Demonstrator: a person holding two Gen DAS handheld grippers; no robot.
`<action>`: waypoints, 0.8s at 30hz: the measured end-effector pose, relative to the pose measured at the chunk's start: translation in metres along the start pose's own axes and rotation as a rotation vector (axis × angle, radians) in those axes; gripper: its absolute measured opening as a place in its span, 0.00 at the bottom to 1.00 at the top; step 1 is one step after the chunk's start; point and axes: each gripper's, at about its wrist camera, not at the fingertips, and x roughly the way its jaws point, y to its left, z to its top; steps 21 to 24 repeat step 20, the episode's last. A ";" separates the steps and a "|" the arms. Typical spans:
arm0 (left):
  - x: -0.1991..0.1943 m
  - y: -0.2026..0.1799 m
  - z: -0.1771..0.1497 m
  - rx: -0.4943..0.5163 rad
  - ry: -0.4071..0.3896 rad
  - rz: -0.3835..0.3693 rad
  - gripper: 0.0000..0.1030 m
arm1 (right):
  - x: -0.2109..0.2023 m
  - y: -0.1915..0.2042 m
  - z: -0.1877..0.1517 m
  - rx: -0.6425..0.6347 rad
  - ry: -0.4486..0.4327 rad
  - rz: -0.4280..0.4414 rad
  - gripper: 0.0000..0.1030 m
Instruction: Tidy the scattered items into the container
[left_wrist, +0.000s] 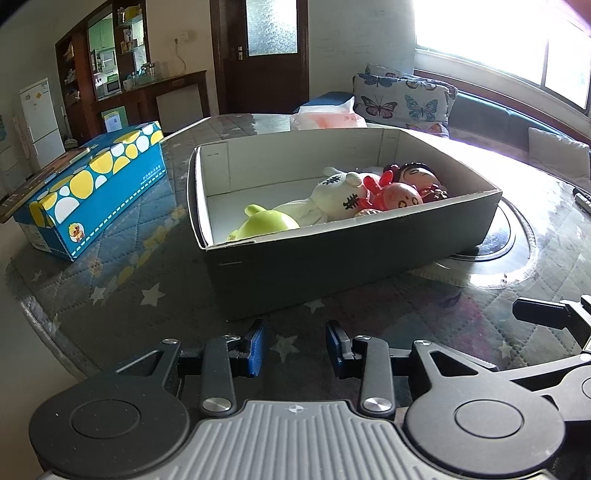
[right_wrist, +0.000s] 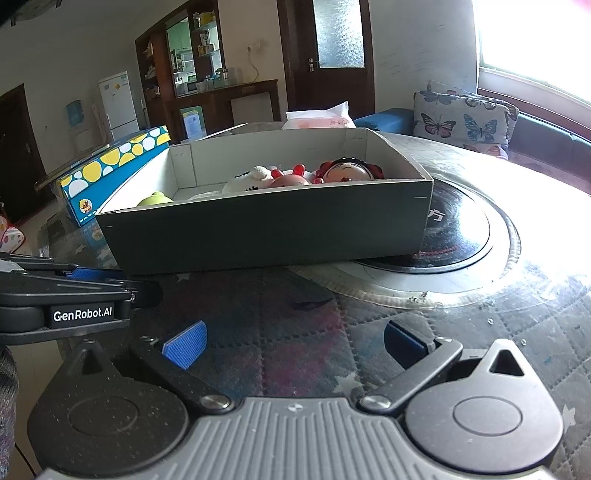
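Note:
A dark open cardboard box stands on the quilted table. Inside lie a green toy, a white plush, a pink-red doll and a dark-haired doll head. My left gripper is open and empty, low over the table just in front of the box. My right gripper is open wide and empty, also in front of the box. The left gripper shows at the left of the right wrist view.
A blue box with yellow and white dots stands left of the container. A round glass turntable lies under the box's right end. A pink-white packet lies behind it. A butterfly cushion lies beyond the table.

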 end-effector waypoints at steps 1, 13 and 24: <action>0.000 0.000 0.000 0.000 0.001 0.000 0.36 | 0.001 0.000 0.001 -0.001 0.001 0.001 1.00; 0.005 -0.001 0.005 0.003 -0.009 0.003 0.34 | 0.005 0.000 0.007 -0.008 0.004 0.004 1.00; 0.007 0.004 0.011 -0.012 -0.015 0.006 0.33 | 0.007 -0.002 0.009 -0.011 0.004 0.004 1.00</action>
